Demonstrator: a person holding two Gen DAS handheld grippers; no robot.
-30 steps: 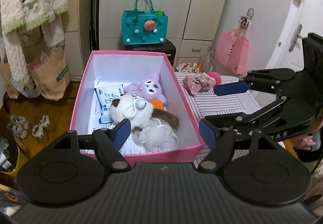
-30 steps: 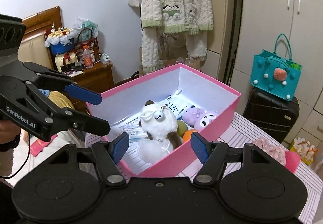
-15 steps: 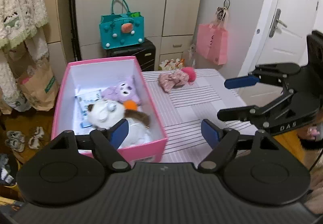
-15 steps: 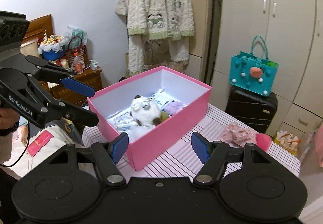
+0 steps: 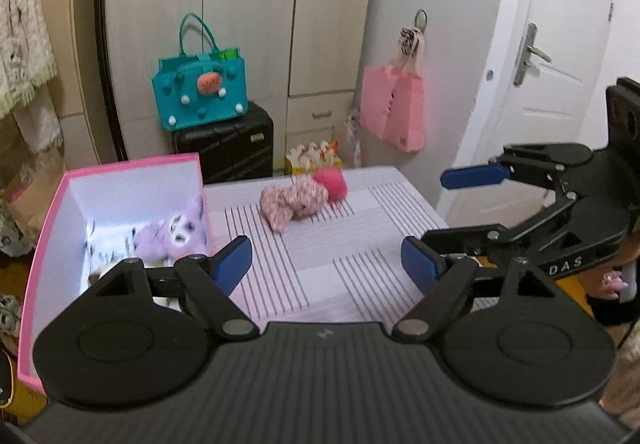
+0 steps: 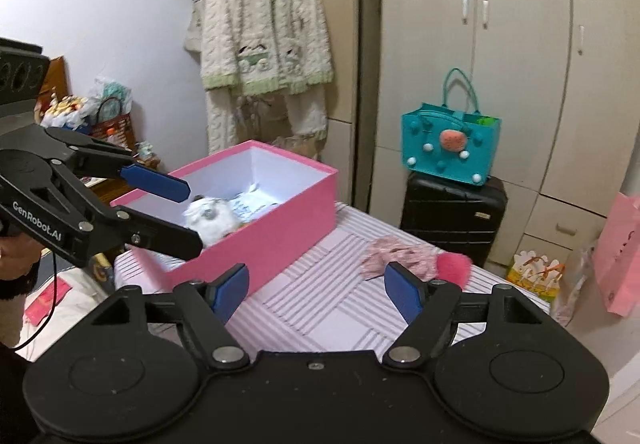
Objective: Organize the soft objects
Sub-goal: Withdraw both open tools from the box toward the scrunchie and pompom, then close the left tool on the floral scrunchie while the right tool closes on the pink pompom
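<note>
Bench (image 5: pixel 360 244), striped cloth, near edge cut off by the gripper bodies in both views. Pink box (image 6: pixel 280 212) at the bench's left end; in the left wrist view its near part is hidden behind the left gripper (image 5: pixel 326 262). Inside the box: purple plush (image 5: pixel 172 234), blurred; white plush (image 6: pixel 210 220), blurred, partly behind the left gripper's lower finger in the right wrist view; some printed packet behind it, hard to make out. Pink floral cloth (image 5: pixel 290 202) lies crumpled near the bench's far edge, well apart from the box, touching a pink pompom (image 5: pixel 332 182). In the right wrist view the pompom is partly hidden by the right gripper (image 6: pixel 316 290). Left jaws released, have just been widening, nothing between them. Right jaws released, also just widened, nothing between them. Both grippers hang above the bench, apart from the cloth.
</note>
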